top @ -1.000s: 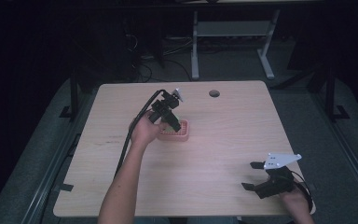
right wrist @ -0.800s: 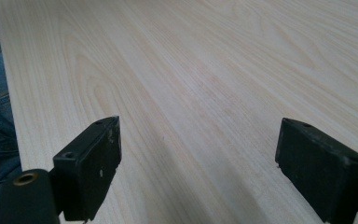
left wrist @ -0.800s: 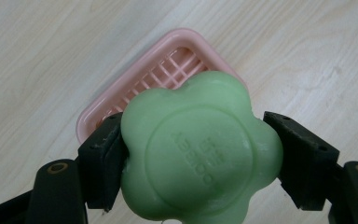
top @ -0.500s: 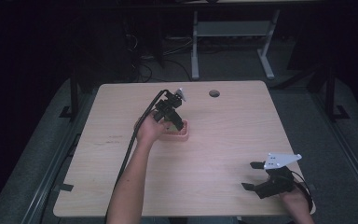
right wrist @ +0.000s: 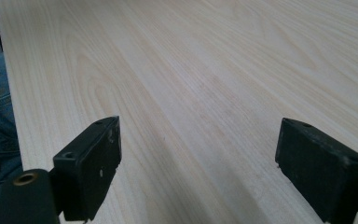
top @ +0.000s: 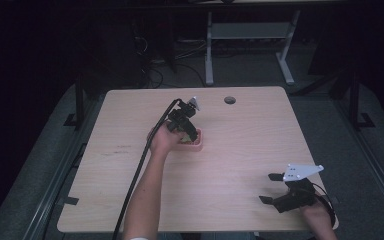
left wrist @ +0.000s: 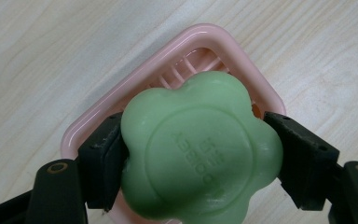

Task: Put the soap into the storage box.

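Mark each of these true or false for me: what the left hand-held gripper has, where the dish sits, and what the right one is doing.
1. The left hand-held gripper is shut on the green soap. True.
2. The soap is a plain rectangle. False: it is flower-shaped with rounded lobes.
3. The soap is above the pink soap dish. True.
4. The right hand-held gripper holds a sponge. False: its jaws are open over bare table.
5. The dish sits at the table's near right corner. False: it is near the middle, left of centre.

The pale wood counter (top: 240, 165) has a round hole (top: 229, 100) near its far edge. A pink dish (top: 192, 143) sits directly on it, near the middle.
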Available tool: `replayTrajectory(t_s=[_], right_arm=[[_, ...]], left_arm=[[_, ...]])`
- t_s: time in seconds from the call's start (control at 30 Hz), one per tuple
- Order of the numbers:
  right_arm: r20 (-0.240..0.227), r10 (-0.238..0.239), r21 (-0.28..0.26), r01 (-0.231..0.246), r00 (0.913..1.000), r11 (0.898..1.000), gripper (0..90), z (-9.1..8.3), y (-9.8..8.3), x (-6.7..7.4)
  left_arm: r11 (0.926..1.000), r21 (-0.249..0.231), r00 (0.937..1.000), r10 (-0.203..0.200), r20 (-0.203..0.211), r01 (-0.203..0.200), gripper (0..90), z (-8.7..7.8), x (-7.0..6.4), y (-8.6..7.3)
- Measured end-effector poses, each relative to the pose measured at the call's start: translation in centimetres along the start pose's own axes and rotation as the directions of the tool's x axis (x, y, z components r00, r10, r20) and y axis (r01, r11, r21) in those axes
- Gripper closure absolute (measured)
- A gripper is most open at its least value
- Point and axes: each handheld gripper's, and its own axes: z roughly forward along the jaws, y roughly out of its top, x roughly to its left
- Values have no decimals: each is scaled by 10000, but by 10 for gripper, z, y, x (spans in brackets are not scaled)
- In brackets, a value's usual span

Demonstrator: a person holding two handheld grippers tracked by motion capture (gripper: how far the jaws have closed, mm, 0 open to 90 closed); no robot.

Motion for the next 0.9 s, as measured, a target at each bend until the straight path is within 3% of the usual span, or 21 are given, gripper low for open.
replayTrajectory(t_s=[0.9], right_arm=[[-15, -17, -20, 17, 10000, 10000, 138, 0, 0, 0]], left_arm=[[9989, 338, 9995, -317, -29, 317, 263, 14, 4, 2]])
